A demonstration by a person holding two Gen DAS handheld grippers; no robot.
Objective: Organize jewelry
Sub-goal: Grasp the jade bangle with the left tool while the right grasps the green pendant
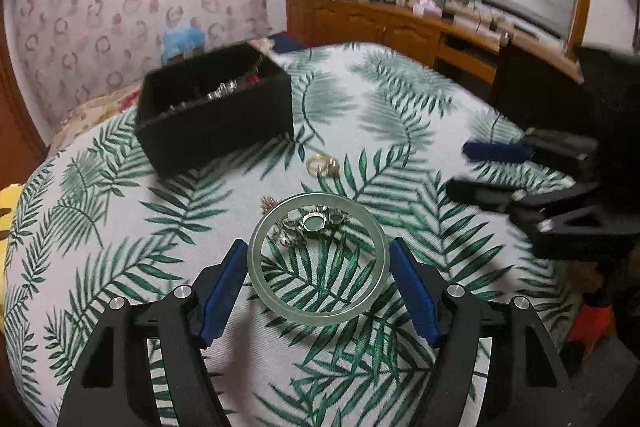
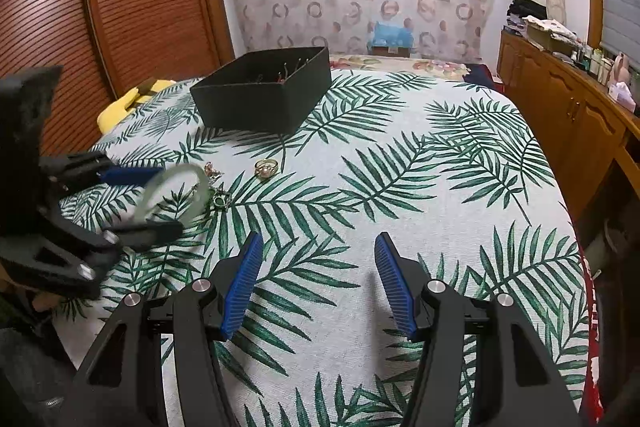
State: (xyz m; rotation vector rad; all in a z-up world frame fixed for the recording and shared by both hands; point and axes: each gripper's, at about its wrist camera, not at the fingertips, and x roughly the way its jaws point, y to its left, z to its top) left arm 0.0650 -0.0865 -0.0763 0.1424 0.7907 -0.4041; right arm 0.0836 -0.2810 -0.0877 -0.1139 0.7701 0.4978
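- Bangle (image 1: 318, 259): pale green, glassy ring, lifted off the leaf-print bedspread (image 1: 400, 115), near the small jewelry pile (image 1: 316, 223).
- Left gripper (image 1: 318, 267): jaws wide, both blue pads (image 1: 224, 291) touching the bangle's opposite sides.
- Right gripper (image 2: 318, 281): half spread, holding nothing, above bare cloth.

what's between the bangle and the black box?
A gold ring lies on the leaf-print cloth between the pale green bangle and black box, clearest in the left wrist view.
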